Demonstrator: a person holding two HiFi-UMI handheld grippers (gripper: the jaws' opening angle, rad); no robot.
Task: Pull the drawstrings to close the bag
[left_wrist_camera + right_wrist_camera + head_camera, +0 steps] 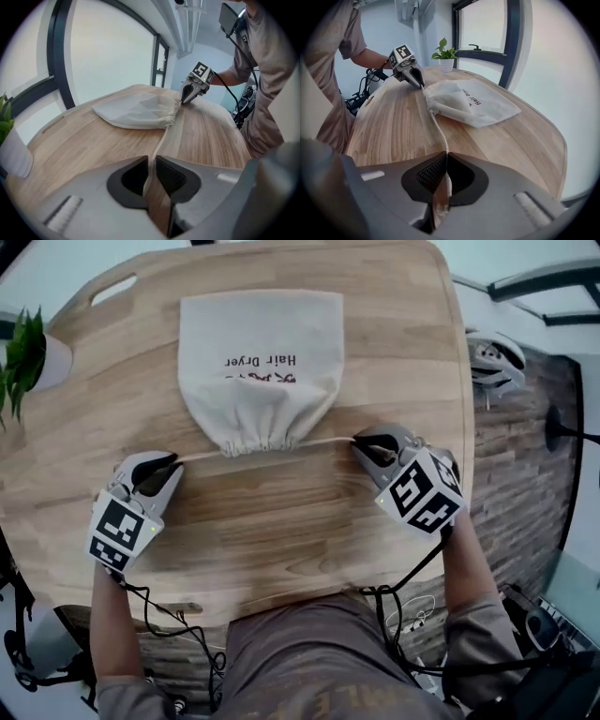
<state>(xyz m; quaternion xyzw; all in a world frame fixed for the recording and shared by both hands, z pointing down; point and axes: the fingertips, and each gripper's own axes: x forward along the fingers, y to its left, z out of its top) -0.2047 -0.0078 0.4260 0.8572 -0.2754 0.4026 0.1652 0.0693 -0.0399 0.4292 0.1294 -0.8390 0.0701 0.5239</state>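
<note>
Bag (261, 371) lies flat on the counter (281, 540) at your twelve o'clock, its gathered mouth toward you. At nine o'clock of the mouth, your left gripper (172, 463) has its jaws clamped on the left drawstring (202, 455). At three o'clock, your right gripper (358, 442) pinches the right drawstring (323, 442).

Wooden table (281, 549), cloth bag (261, 362) (mouth gathered)

We see a bag (261, 362) of matt, off-white woven cloth, wrinkled at its gathered mouth, with a pale cloth drawstring (323, 442). Our table (281, 531) is smooth light wood with a clear grain and a soft sheen. On the left gripper (151, 161), the fingers (174, 174) are matt grey plastic with ribbed black pads.
</note>
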